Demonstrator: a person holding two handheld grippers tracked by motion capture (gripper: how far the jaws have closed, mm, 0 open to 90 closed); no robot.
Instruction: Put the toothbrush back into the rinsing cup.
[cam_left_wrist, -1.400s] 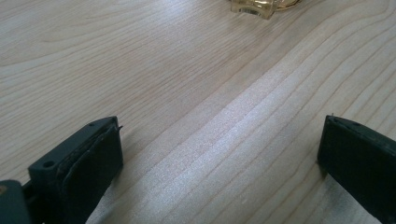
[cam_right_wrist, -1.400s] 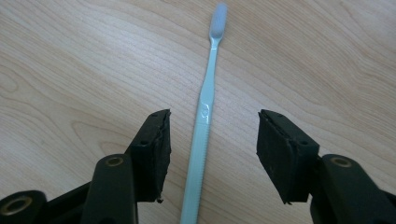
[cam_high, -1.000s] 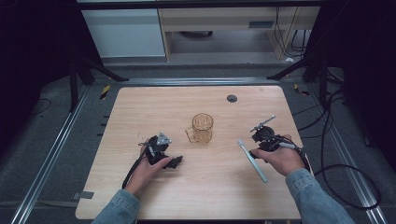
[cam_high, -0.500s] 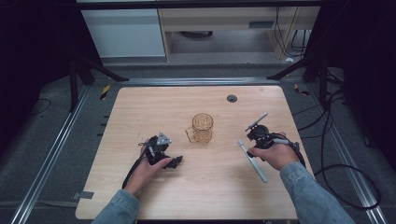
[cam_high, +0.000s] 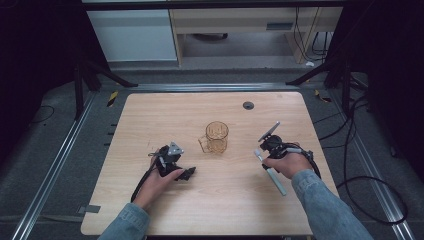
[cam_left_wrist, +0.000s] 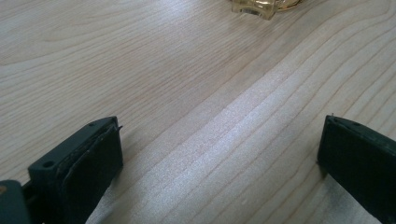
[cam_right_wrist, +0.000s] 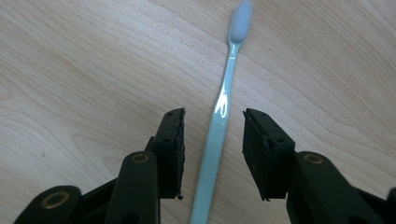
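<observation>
A pale blue toothbrush (cam_high: 270, 172) lies flat on the wooden table (cam_high: 150, 120), right of centre, its bristle head (cam_right_wrist: 242, 21) pointing away from me. My right gripper (cam_high: 265, 154) hangs low over the brush. Its jaws straddle the handle (cam_right_wrist: 215, 126) with a gap on each side. They have just been closing, and the pads do not touch the brush. My left gripper (cam_high: 177, 162) rests on the table at the left, jaws wide apart (cam_left_wrist: 220, 123) with bare wood between them. An amber glass mug (cam_high: 216, 137) stands upright at the table's centre.
The mug's base (cam_left_wrist: 261, 5) shows at the top edge of the left gripper view. A small dark round plug (cam_high: 248, 105) sits in the table near the far edge. Cables trail from both grippers, and a loop lies on the floor (cam_high: 370, 195) to the right.
My right gripper has moved left and down over the toothbrush, and its jaws have narrowed around the handle. My left gripper has stayed put.
</observation>
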